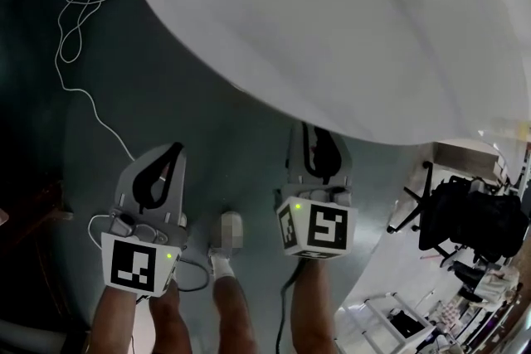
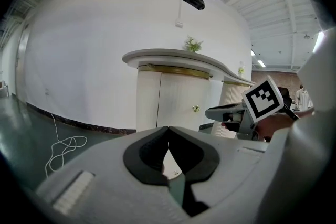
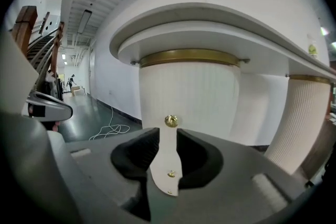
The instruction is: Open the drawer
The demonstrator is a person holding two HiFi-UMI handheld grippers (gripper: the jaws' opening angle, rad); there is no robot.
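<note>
1. Grippers are hanging side by side above the dark floor (image 1: 50,178), both pointing toward the white counter (image 1: 332,21).
2. On the counter's near side, the left gripper (image 2: 168,129) is sitting closed, its pad tips touching with nothing between them.
3. Beside it, the right gripper (image 3: 168,132) is standing with its jaws narrowly apart, gripping nothing.
4. Under the counter's overhang, a brass knob (image 3: 171,121) is showing just above that gap, beyond the pads and apart from them.
5. It is sitting on a pale ribbed front (image 3: 199,92) below the counter's gold band (image 3: 189,56).
6. A smaller knob (image 3: 170,173) is showing lower on the same front, seen through the gap.
7. That front is probably the drawer, though the warped view is making drawer and door hard to tell apart; it is looking closed.
8. Out from the counter, on the left gripper's side, a white cable (image 1: 79,4) is lying in loops on the floor.
9. The person's legs (image 1: 228,303) are standing between the two grippers, back from the counter.
</note>
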